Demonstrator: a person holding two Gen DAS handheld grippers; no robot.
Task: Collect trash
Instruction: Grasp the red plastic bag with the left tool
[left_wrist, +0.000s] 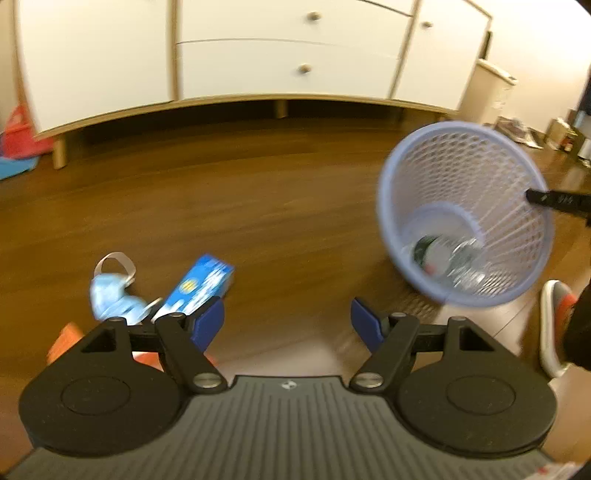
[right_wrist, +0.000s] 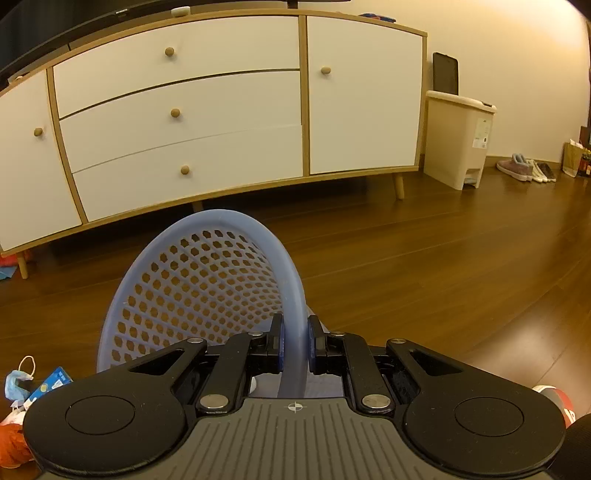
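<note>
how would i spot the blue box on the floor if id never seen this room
Start at the white sideboard and come forward over the wood floor toward the open left tool. The blue box lies by that tool's left finger, beside a crumpled light blue face mask. It is the only stiff, rectangular, printed item there; the mask is soft with an ear loop.

We see a dark wooden floor (left_wrist: 258, 192) carrying a crumpled blue face mask (left_wrist: 110, 295) just beside a blue box (left_wrist: 199, 288), a legged white sideboard (right_wrist: 184, 122), a cream pedal bin (right_wrist: 458, 140) and shoes (right_wrist: 524, 170).
</note>
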